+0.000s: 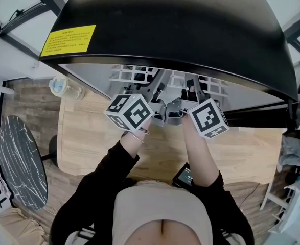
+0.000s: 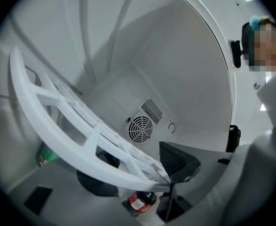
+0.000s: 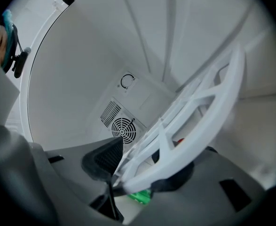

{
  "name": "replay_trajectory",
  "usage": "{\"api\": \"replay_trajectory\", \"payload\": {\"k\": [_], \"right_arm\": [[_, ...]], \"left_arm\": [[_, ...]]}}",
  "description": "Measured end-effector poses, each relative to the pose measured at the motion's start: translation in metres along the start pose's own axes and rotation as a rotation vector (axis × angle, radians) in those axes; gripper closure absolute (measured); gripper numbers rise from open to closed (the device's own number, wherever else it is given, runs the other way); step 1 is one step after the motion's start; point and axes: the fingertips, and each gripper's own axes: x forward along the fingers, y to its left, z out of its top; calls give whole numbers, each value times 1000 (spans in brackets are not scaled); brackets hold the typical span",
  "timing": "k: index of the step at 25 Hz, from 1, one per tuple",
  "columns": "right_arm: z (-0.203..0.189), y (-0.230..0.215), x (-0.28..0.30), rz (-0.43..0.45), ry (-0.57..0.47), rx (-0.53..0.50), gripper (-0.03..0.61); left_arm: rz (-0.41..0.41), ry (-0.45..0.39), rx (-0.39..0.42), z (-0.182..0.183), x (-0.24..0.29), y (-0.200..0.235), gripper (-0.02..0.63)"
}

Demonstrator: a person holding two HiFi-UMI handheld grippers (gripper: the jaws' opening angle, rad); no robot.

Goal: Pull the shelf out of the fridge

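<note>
Now the left claw (image 2: 137,169) pinches the white shelf (image 2: 44,132) by its rim; the right claw (image 3: 140,166) likewise.

White lattice shelf (image 2: 84,160) — black fridge (image 1: 165,29), yellow label (image 1: 68,40).

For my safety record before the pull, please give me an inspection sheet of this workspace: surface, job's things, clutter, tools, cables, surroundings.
surface: light wooden table under the fridge.
job's things: white plastic grid shelf inside the open black fridge.
clutter: dark bottle with red label and green container in the fridge, below the shelf; dark flat device, perhaps a phone, on the table.
tools: left tool and right tool each closed on the shelf's front rim.
cables: nothing seen.
surroundings: round black marble table at the left.
</note>
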Motion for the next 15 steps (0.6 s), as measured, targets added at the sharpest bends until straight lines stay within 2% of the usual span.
{"api": "replay_trajectory", "payload": {"k": [2, 6, 15], "right_arm": [[0, -1, 0, 1, -1, 9, 375], [-1, -2, 0, 15, 12, 75, 429], [0, -1, -1, 31, 11, 80, 443]], "left_arm": [[-1, 1, -6, -1, 0, 0, 357], [-29, -15, -72, -2, 0, 0, 382], [-29, -13, -87, -3, -1, -1, 411]]}}
